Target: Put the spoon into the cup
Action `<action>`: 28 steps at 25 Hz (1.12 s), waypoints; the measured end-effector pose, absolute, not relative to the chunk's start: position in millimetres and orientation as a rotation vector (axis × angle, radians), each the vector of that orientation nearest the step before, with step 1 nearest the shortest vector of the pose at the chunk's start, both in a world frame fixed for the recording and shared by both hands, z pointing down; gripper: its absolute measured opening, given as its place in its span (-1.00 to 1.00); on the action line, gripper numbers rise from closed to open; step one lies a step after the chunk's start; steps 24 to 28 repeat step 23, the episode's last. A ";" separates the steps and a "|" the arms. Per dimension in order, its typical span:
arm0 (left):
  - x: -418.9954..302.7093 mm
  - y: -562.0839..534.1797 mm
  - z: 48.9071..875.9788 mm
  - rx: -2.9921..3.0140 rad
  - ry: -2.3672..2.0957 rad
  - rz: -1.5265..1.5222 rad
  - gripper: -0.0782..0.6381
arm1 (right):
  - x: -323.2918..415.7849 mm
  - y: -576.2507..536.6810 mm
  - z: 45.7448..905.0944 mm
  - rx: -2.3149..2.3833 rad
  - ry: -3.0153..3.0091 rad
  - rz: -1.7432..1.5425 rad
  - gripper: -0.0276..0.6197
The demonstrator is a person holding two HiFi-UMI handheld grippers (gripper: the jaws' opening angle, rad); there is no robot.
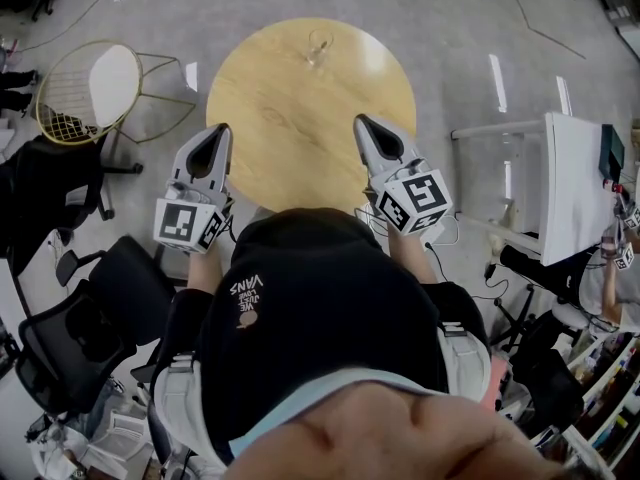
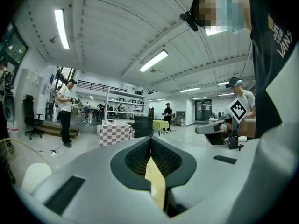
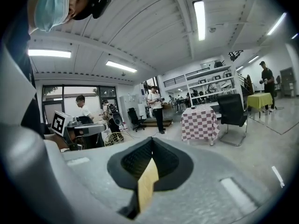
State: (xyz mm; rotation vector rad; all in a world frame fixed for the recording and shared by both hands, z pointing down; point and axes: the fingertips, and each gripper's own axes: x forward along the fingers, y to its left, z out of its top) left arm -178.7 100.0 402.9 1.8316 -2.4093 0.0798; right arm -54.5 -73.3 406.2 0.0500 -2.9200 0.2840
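- Round table, pale wood.
- My left gripper and right gripper hang over its near edge, both claws pinched closed on nothing.
- Far edge: cup, well apart from both; I can't make out the spoon.

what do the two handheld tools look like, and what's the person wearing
The left tool and right tool are grey tapered shells with black ribbed pads inside. Each carries a white cube with black square markers. The person wears a black top with white lettering.
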 end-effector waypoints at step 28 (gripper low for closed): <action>-186.0 94.5 393.9 1.875 -2.388 0.015 -0.75 | -64.2 -66.2 400.7 0.063 -2.916 0.245 -0.92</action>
